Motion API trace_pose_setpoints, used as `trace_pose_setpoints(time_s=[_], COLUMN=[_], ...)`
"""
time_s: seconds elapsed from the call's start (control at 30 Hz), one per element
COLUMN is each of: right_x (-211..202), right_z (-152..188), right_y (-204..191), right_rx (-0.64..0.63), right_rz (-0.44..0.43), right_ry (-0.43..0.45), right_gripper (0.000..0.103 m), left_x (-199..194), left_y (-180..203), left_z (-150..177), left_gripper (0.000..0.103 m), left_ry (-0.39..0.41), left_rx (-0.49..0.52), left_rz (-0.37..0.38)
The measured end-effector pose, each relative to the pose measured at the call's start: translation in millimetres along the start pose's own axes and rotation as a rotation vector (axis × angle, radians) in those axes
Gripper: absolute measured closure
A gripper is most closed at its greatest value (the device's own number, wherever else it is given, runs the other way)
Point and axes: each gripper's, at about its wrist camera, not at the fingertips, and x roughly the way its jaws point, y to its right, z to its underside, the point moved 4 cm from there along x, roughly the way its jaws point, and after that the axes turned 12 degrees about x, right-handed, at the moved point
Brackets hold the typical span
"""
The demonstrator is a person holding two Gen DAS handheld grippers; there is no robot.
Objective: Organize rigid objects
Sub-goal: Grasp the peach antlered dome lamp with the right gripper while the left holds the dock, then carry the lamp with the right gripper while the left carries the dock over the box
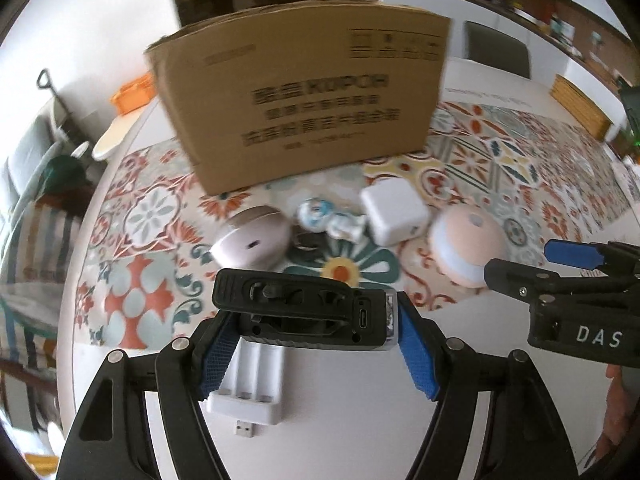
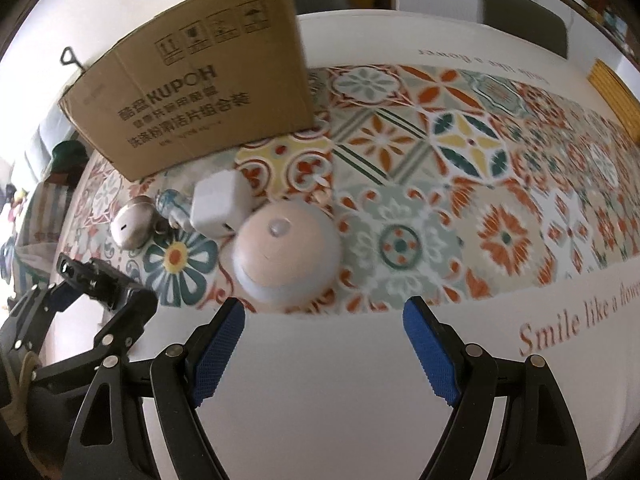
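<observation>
Step in hand: carry phase. Your left hand-held gripper (image 1: 316,344) clamps the black device (image 1: 304,310) above the surface (image 1: 360,420), w/ the cardboard box (image 1: 304,96) ahead. Right hand-held gripper (image 2: 324,344) hangs spread, holding nothing, near the pink dome (image 2: 286,252). Next, probably: lift the device over the box rim, then release.

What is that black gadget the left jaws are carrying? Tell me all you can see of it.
The black gadget is a flat, rectangular device of matte, hard plastic with a clip-like moulded back, a USB-C port and a clear end at its right. It lies level, lifted above the white charger, clamped endwise by the left gripper; only the blue pads touch it.
</observation>
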Motion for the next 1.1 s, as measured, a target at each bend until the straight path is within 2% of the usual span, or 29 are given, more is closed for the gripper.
trace_pose_setpoints(time_s=[0.27, 0.6, 0.8, 0.97, 1.1], right_x=[28, 54, 56, 55, 36], right_z=[-15, -21, -21, -20, -19], right_y=[-24, -35, -42, -42, -39], right_rx=[-0.05, -0.071, -0.099, -0.077, -0.051], right_rz=[-0.032, 0.008, 0.044, 0.026, 0.005], right_ry=[-0.026, -0.042, -0.017, -0.031, -0.012], right_gripper=[0.022, 0.023, 0.028, 0.029, 0.029], left_x=[9, 21, 21, 13, 2], left_y=[-22, -27, -25, -26, -28], left_z=[3, -2, -7, -9, -11], left_gripper=[0.03, 0.03, 0.03, 0.03, 0.03], left_ry=[-0.016, -0.024, -0.021, -0.005, 0.009], left_rx=[-0.067, -0.076, -0.07, -0.072, -0.075], left_rz=[-0.039, -0.042, -0.034, -0.024, -0.026])
